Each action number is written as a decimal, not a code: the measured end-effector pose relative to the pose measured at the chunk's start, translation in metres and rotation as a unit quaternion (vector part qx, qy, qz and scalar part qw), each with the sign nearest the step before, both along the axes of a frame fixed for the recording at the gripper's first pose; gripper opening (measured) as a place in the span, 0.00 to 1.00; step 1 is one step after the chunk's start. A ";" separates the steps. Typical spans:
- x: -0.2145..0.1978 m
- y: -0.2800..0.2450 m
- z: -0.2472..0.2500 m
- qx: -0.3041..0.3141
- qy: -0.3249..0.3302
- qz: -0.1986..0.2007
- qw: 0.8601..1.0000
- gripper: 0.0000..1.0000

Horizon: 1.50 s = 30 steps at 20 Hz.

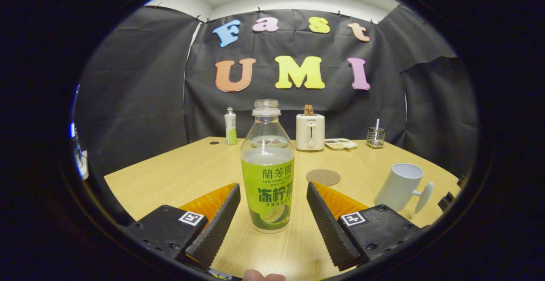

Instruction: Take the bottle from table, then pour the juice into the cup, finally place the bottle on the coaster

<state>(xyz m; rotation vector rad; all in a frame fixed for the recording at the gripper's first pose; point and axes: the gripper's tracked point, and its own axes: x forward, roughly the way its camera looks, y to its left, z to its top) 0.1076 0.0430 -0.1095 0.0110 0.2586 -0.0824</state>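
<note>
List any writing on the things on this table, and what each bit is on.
The bottle: green label with printed writing, not read out.
The toaster: small brand word, too small to read.
The small bottle at the back: label blurred.
The hand-held gripper: square coded markers, no words; fingers open, flanking the bottle.

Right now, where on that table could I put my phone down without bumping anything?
Bare table lies left of the bottle, and more between the coaster and the cup. The far edge is crowded: small bottle, toaster, tray, holder. The open gripper flanks the bottle.
</note>
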 end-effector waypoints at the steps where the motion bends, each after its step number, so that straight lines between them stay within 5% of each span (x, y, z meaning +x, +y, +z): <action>1: 0.003 0.001 -0.004 0.002 0.006 0.000 1.000 1.00; 9: 0.017 0.004 -0.013 -0.007 0.030 -0.005 0.999 0.98; 12: 0.022 0.006 -0.011 -0.010 0.028 -0.002 1.000 0.86; 19: 0.019 0.004 0.004 0.008 0.026 0.007 1.000 0.81; 30: 0.022 -0.017 0.037 0.168 -0.002 0.007 0.986 0.80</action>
